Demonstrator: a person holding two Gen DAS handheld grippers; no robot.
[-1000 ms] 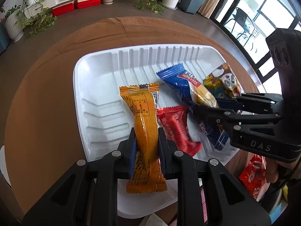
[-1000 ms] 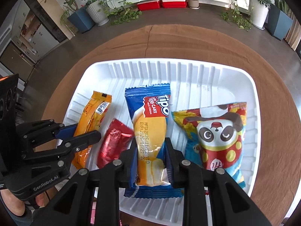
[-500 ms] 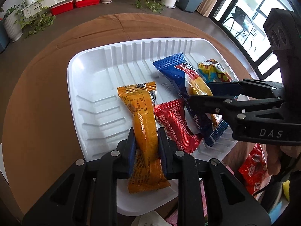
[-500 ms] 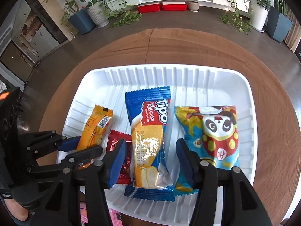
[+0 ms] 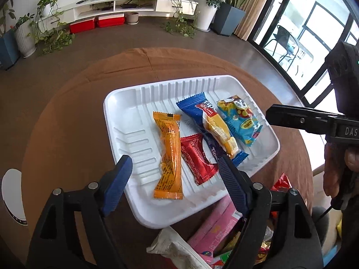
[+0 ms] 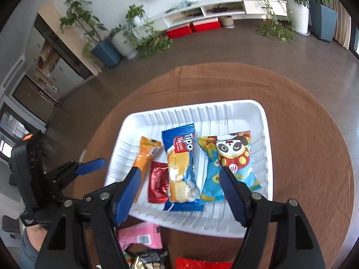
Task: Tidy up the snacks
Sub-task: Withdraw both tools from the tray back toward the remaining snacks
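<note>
A white ribbed tray [image 5: 125, 103] [image 6: 246, 112] on the round brown table holds an orange packet [image 5: 170, 154] [image 6: 145, 157], a small red packet [image 5: 197, 159] [image 6: 158, 183], a blue Tipo cake packet [image 5: 211, 123] [image 6: 181, 168] and a panda packet [image 5: 240, 118] [image 6: 231, 157], side by side. My left gripper [image 5: 174, 177] hangs above the tray's near edge, jaws opening, the orange packet lying free below them. My right gripper [image 6: 179, 183] also stands raised with jaws opening over the blue packet, gripping nothing. Its fingers [image 5: 291, 117] show at the right in the left wrist view.
A heap of loose snacks lies off the tray's near edge: a pink packet [image 5: 215, 226] [image 6: 141, 235], a white wrapper [image 5: 175, 244], a red packet [image 6: 202, 263]. A white disc [image 5: 13, 195] sits at the table's left edge. A hand [image 5: 336, 170] holds the right gripper.
Both grippers let go: the left released the orange packet, the right the blue cake packet. Both rose and drew back from the tray, jaws now spread wide.
</note>
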